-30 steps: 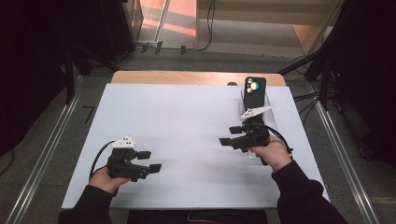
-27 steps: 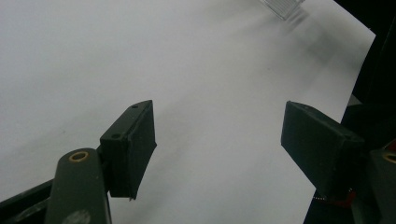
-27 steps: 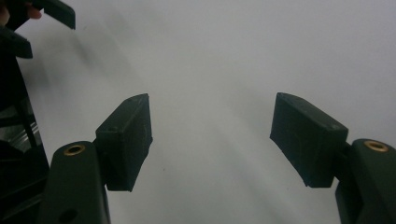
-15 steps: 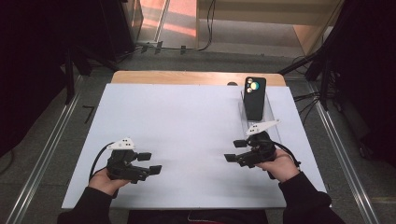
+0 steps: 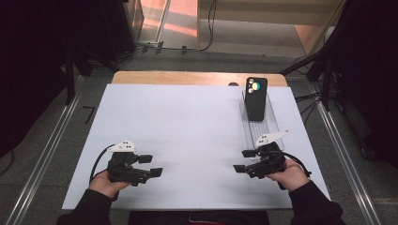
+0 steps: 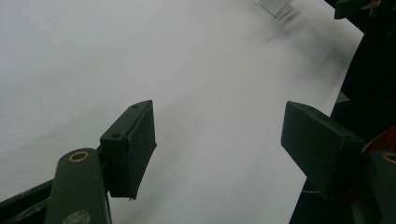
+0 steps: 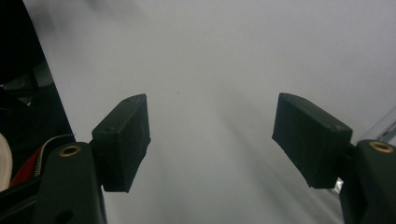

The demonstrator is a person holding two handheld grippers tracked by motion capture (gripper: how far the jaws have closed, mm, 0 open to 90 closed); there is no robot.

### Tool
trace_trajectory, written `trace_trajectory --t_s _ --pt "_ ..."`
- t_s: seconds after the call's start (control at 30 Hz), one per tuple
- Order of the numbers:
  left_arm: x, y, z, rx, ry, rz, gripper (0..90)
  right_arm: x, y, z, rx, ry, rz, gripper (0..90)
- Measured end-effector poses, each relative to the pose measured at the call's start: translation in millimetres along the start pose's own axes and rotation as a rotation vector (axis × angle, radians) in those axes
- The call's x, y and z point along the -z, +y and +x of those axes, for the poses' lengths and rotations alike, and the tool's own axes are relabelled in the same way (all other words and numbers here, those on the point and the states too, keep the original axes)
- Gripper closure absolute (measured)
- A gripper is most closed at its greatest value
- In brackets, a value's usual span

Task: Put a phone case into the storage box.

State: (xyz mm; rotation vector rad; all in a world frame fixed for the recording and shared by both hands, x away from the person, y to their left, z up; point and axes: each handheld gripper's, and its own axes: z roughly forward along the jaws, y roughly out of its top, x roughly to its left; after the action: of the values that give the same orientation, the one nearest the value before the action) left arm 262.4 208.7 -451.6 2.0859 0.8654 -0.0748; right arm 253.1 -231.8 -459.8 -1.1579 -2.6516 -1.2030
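1. Right tool (image 5: 246, 161) hovers with jaws spread and empty, near the clear tray (image 5: 272, 125).
2. Left tool (image 5: 150, 165) likewise spread, well apart from that tray.
3. Black phone (image 5: 256, 99) stands in the tray's far end on the tabletop (image 5: 187, 122).

High view looks down over white table (image 5: 187, 122); both claw views skim it close, facing inward.

A black phone case (image 5: 256, 98) with round camera cut-outs leans upright in a clear plastic tray (image 5: 263, 127), well beyond the right gripper (image 5: 247, 161).
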Motion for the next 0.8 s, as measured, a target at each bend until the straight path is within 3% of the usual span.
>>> trace_trajectory --t_s 0.8 --pt "-0.6 -4.6 1.3 -0.005 -0.005 0.012 26.5 10.1 -26.4 -15.2 -0.040 -0.052 0.009 24.3"
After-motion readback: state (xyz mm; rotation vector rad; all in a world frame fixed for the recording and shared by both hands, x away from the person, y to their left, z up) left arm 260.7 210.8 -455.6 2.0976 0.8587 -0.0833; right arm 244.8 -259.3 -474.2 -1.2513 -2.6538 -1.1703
